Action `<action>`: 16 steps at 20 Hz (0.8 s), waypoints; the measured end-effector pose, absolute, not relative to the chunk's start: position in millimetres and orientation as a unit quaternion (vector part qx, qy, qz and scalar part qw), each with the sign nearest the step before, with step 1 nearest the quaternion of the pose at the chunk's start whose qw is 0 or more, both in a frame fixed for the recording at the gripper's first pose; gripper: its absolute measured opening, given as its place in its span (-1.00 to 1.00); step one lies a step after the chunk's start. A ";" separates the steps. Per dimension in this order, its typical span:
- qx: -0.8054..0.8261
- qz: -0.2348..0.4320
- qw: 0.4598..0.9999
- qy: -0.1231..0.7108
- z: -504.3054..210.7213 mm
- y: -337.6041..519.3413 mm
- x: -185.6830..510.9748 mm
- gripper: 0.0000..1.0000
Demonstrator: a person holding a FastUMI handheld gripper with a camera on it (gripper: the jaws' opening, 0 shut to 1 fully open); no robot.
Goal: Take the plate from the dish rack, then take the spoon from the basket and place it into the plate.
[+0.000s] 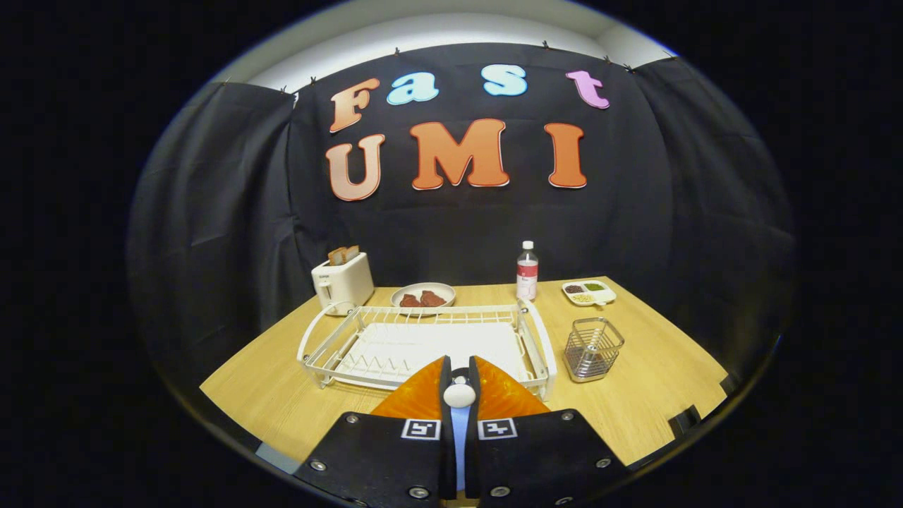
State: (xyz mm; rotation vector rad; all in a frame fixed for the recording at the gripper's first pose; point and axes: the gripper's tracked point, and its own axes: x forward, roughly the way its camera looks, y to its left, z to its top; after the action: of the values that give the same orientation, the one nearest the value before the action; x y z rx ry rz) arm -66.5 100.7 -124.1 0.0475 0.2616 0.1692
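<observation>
My gripper (pixel 459 386) is shut on a spoon (pixel 459 430) with a light blue handle and a white rounded end that shows between the fingertips. Right under and just ahead of the fingers lies an orange plate (pixel 504 398) on the wooden table, in front of the white dish rack (pixel 423 346). The rack holds no dishes. To the right of the rack stands the metal wire basket (pixel 592 348), with nothing visible inside. I cannot tell whether the spoon touches the plate.
Beyond the rack stand a white toaster (pixel 343 281) with toast, a plate of meat (pixel 423 294), a bottle (pixel 527 271) and a small divided dish (pixel 588 291). The table (pixel 656 395) has bare wood right of the basket.
</observation>
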 end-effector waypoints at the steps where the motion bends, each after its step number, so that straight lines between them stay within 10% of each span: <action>1: 0.021 0.090 0.986 0.136 -130.2 107.1 -69.2 -0.90; 16: 0.014 0.133 0.972 0.193 -211.8 153.6 -68.4 -0.90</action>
State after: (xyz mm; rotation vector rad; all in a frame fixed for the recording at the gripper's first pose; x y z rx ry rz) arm -68.4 153.6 -211.8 0.0290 0.3894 0.2684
